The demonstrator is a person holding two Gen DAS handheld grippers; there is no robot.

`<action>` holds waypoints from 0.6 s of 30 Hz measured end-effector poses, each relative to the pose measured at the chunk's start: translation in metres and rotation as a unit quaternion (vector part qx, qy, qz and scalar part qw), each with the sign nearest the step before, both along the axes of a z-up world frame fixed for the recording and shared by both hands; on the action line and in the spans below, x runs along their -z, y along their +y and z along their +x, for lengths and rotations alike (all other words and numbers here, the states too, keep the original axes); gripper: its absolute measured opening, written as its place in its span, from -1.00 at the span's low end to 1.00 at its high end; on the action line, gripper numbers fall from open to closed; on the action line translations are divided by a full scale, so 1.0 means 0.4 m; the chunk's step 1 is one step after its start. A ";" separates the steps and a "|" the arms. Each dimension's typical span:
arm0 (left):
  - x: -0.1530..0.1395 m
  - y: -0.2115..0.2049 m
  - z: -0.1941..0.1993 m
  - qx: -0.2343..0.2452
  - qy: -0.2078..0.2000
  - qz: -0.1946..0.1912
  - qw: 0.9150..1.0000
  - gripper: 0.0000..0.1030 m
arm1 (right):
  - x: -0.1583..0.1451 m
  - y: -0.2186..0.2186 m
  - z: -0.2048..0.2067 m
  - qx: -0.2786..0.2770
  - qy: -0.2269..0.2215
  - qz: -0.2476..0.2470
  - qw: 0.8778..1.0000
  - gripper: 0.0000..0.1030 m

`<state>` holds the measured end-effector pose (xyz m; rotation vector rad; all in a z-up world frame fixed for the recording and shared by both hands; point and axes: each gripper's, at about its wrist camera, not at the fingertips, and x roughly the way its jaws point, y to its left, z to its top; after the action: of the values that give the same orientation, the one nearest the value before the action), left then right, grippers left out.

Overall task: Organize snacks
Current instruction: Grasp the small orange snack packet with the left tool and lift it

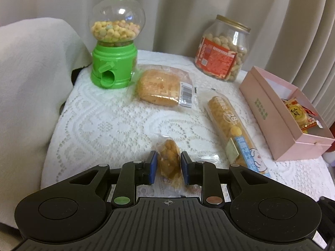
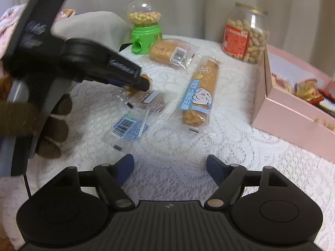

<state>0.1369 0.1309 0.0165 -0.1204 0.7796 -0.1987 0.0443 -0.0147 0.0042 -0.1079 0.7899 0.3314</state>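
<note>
My left gripper (image 1: 167, 166) is shut on a small clear-wrapped brown pastry (image 1: 168, 159) low over the lace cloth; the right wrist view shows this gripper (image 2: 144, 83) from the side, over a wrapped snack (image 2: 148, 101). My right gripper (image 2: 169, 167) is open and empty above bare cloth. A long wrapped bread roll (image 1: 232, 131) (image 2: 197, 96) lies right of centre. A square wrapped bun (image 1: 161, 87) (image 2: 167, 51) lies further back. An open pink box (image 1: 278, 117) (image 2: 282, 108) at the right holds several packets.
A green candy dispenser (image 1: 114, 48) (image 2: 145, 31) and a peanut jar (image 1: 223, 49) (image 2: 245, 35) stand at the back by the curtain. A cream-covered cushion (image 1: 31, 73) rises on the left. A flat blue-labelled wrapper (image 2: 127, 127) lies near the front.
</note>
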 end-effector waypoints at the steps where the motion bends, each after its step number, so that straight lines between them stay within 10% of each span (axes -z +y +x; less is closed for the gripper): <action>1: 0.002 -0.002 0.000 0.002 -0.002 0.001 1.000 -0.46 | 0.000 -0.002 0.001 0.002 0.000 0.003 1.000 0.57; 18: -0.031 0.116 -0.179 0.003 -0.027 -0.083 0.996 -0.56 | 0.008 0.003 0.008 -0.008 0.013 0.005 1.000 1.00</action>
<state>0.0653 0.1772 0.0289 -0.2686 0.7093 -0.2715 0.0477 -0.0133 0.0011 -0.1004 0.8144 0.3516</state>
